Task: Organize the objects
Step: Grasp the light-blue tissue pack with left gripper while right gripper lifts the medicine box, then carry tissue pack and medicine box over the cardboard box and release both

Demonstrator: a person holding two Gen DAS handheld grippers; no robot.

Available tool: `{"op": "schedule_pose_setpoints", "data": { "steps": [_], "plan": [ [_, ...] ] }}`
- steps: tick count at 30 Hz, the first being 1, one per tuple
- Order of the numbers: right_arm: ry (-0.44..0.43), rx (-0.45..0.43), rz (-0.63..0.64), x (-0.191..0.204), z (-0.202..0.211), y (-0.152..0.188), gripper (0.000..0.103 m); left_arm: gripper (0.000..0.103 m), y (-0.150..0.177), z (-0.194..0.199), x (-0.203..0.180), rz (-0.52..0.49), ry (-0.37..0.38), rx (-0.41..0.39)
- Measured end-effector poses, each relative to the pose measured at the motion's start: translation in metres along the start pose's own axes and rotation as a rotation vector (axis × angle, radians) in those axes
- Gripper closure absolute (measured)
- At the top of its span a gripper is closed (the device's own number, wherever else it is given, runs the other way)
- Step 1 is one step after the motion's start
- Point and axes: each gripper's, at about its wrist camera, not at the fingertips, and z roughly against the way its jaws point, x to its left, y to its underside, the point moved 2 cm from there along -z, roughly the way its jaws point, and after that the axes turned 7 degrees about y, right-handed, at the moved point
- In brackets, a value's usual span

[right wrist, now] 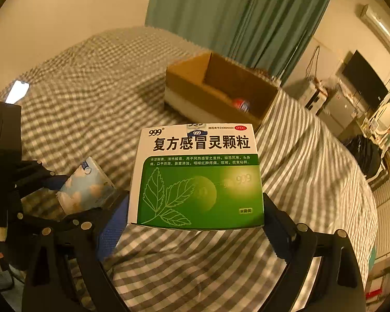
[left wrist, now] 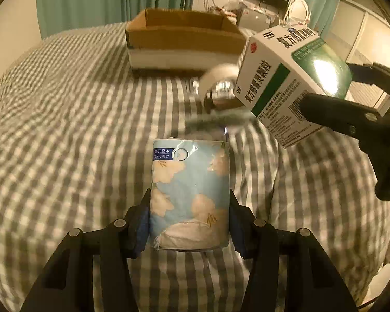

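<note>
Pinching a light-blue plastic-wrapped tissue pack with cream flowers [left wrist: 189, 195], the left tool [left wrist: 189, 217] is holding it above the grey-and-white checked bed [left wrist: 65, 130]. Beside it, the right tool [right wrist: 196, 223] is gripping a green-and-white cardboard medicine box [right wrist: 197, 176] by its sides. Farther off, an open brown cardboard box [left wrist: 179, 41] is sitting on the bed, a red item [right wrist: 240, 104] lying inside.

tissue pack [left wrist: 189, 195] pale blue, cream flowers | medicine box [right wrist: 199, 176] white-green, leaf print | bedspread [left wrist: 65, 130] grey-white check
</note>
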Motion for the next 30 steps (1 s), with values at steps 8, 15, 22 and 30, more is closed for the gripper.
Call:
{"op": "schedule_pose_setpoints", "data": {
  "steps": [8,15,22,30],
  "plan": [
    [0.03,-0.128,-0.069,-0.038,0.02,-0.057,0.01,0.05,-0.094,0.035,0.017,-0.033,-0.049,-0.16],
    [0.049,-0.249,-0.15,-0.08,0.022,-0.126,0.01,0.05,-0.196,0.052,0.021,-0.097,-0.112,-0.306],
    [0.018,-0.309,-0.285,-0.115,-0.022,-0.179,0.01,0.05,-0.274,0.028,0.045,-0.071,-0.128,-0.408],
    [-0.028,-0.19,-0.334,-0.115,-0.129,-0.198,0.01,0.05,-0.301,-0.061,0.073,-0.066,-0.108,-0.289]
  ]
}}
